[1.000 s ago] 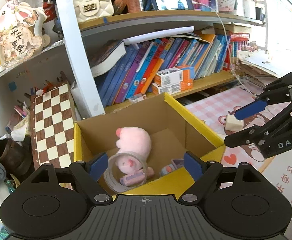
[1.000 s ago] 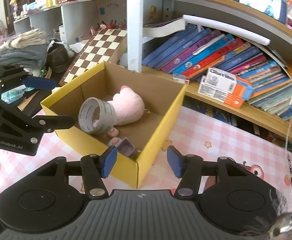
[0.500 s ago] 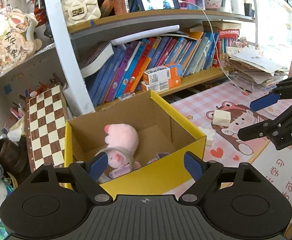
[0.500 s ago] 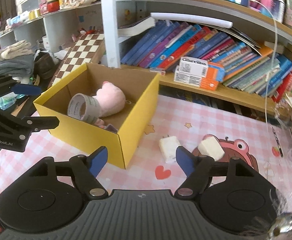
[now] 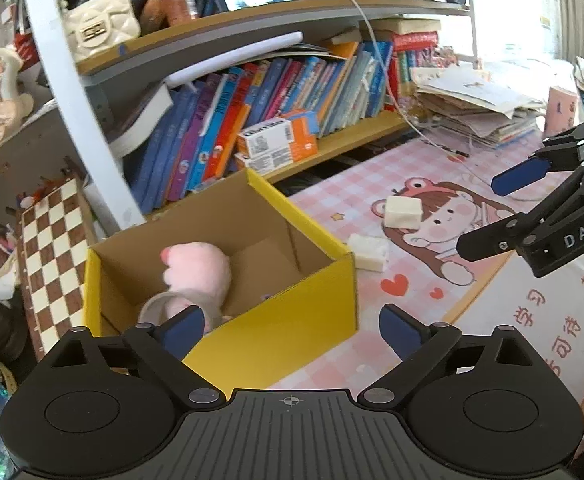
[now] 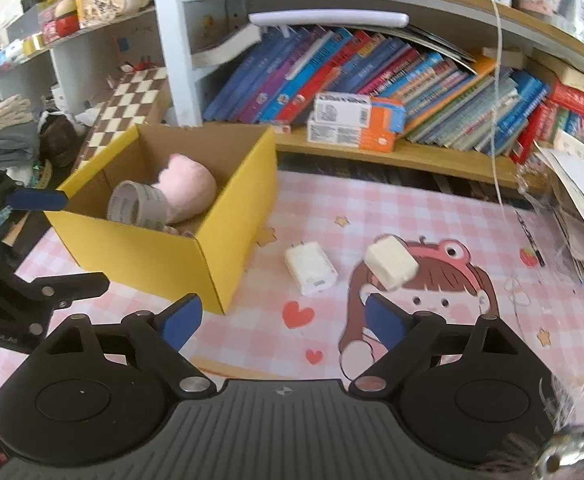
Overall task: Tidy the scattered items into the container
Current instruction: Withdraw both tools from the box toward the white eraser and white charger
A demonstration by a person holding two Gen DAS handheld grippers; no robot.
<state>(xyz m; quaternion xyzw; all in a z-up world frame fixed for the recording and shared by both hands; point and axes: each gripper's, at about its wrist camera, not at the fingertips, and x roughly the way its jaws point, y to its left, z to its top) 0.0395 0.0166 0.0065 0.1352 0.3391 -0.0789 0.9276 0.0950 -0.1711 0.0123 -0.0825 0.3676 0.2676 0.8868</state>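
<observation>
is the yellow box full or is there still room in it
Still room. The yellow box holds a pink plush and tape roll; bare cardboard floor shows beside them.

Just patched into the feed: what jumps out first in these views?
The yellow box on the pink checked mat grabs the eye, with a pink plush toy and a tape roll inside. Right of it, two white chargers lie on the mat: the plug charger nearer the box, the cube charger on the cartoon girl. Both tongs, left and right, are open and empty.
</observation>
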